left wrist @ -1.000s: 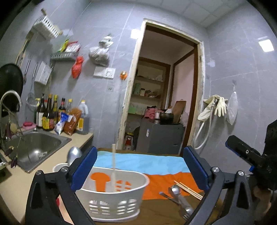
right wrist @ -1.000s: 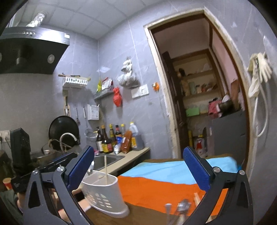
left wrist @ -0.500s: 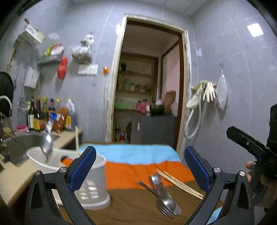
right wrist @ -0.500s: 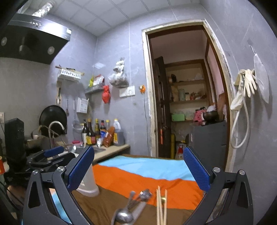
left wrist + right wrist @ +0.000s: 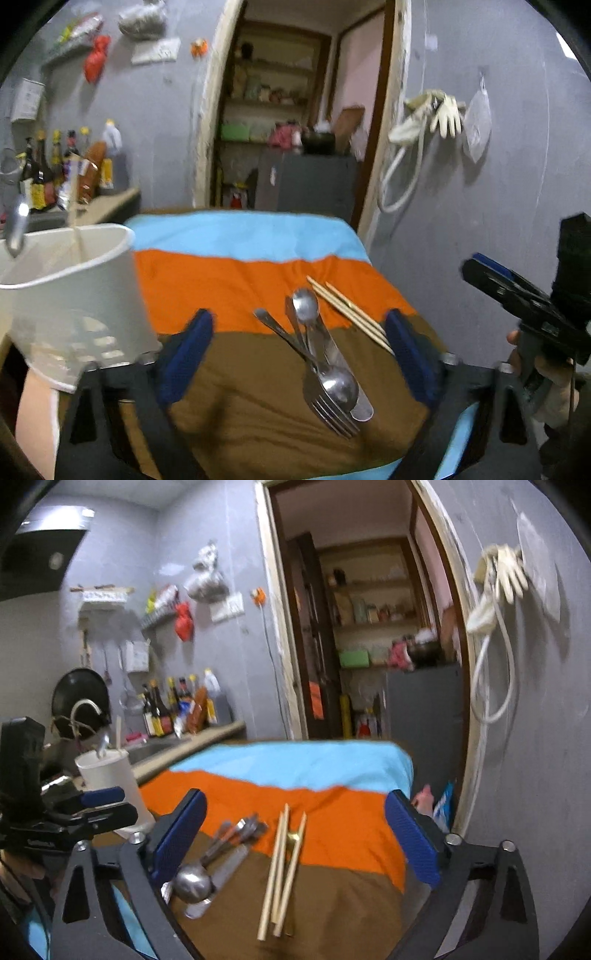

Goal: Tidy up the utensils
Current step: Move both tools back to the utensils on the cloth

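Note:
A pile of metal spoons, a fork and a knife (image 5: 325, 362) lies on the striped cloth (image 5: 236, 273), with wooden chopsticks (image 5: 351, 314) beside it on the right. My left gripper (image 5: 299, 347) is open, its blue pads on either side of the pile, above it. A white utensil holder (image 5: 70, 291) stands at left with a spoon (image 5: 16, 225) and one chopstick in it. In the right wrist view my right gripper (image 5: 295, 842) is open above the chopsticks (image 5: 282, 864) and the metal cutlery (image 5: 218, 856); the holder (image 5: 110, 779) is at far left.
A counter with a sink and sauce bottles (image 5: 173, 709) runs along the left. A doorway (image 5: 295, 110) with shelves and a grey cabinet is behind the table. A hose and gloves (image 5: 432, 114) hang on the right wall. The left gripper shows in the right wrist view (image 5: 92, 812).
Both grippers have tilted down and come closer over the cutlery and chopsticks. The left gripper has swung right, away from the white holder. Both stay open.

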Available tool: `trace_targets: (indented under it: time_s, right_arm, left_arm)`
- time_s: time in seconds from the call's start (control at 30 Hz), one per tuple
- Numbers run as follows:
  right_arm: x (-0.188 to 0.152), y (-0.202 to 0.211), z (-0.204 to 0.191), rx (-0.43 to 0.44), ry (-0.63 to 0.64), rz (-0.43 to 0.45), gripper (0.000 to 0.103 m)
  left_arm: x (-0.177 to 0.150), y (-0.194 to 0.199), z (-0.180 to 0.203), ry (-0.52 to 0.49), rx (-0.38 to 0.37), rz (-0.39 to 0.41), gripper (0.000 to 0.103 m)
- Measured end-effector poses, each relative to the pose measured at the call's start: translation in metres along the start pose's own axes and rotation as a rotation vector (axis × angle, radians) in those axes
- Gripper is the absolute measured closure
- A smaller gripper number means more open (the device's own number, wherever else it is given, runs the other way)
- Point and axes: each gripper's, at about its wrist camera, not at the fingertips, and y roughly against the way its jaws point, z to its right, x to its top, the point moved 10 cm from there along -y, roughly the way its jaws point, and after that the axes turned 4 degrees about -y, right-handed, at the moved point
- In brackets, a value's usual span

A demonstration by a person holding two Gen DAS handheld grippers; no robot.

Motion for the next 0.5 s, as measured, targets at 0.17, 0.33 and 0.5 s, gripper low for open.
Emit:
trace_targets:
  time_s: [0.17,0.33,0.5]
  right_arm:
    - [-0.024,-0.036,0.015,-0.017,-0.022,-0.152,0.034]
    - [-0.043,-0.064,0.019,-0.013,-0.019,-0.287,0.055]
    - [-0.050,-0.077,0.018,-0.023,0.012,-0.345,0.063]
  left_arm:
    - [-0.013,-0.034,-0.004,0.022,-0.034,-0.135,0.054]
    - [-0.021,-0.061,-0.014,0.103,-0.076,-0.242,0.073]
    - [-0.029,-0.080,-0.028,0.199,-0.107,-0.327,0.083]
